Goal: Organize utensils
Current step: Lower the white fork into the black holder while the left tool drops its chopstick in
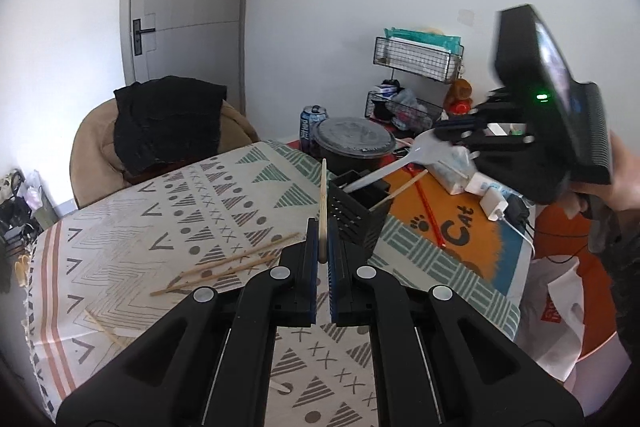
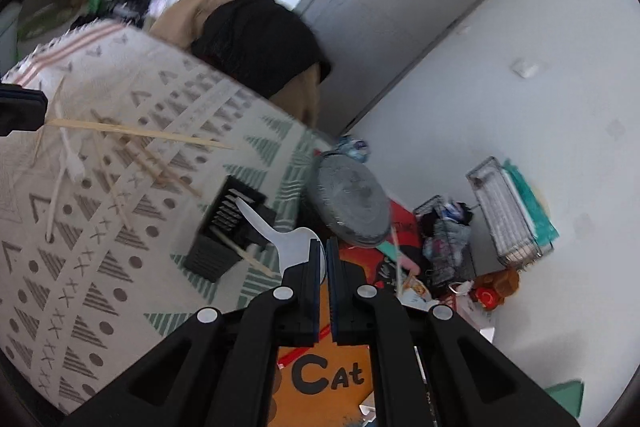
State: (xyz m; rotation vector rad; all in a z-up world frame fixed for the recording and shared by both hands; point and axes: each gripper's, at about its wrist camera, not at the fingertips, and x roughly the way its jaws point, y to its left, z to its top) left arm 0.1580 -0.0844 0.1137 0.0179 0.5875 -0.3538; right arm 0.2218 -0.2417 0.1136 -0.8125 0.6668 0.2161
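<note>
My left gripper (image 1: 323,254) is shut on a wooden chopstick (image 1: 323,203) that points up and away, just left of the black slotted utensil holder (image 1: 358,217). My right gripper (image 2: 323,259) is shut on the bowl of a white plastic spoon (image 2: 280,235); the spoon's handle dips into the holder (image 2: 224,239). In the left wrist view the right gripper (image 1: 464,141) holds the spoon (image 1: 400,165) over the holder from the right. One chopstick (image 1: 400,191) leans inside the holder. Several loose chopsticks (image 1: 228,265) lie on the patterned tablecloth (image 1: 160,211).
A lidded dark bowl (image 1: 352,141) and a drink can (image 1: 312,121) stand behind the holder. An orange cat mat (image 1: 452,227), a tissue pack and chargers lie to the right. Wire baskets (image 1: 416,59) hang on the wall. A chair with black clothing (image 1: 168,123) stands behind the table.
</note>
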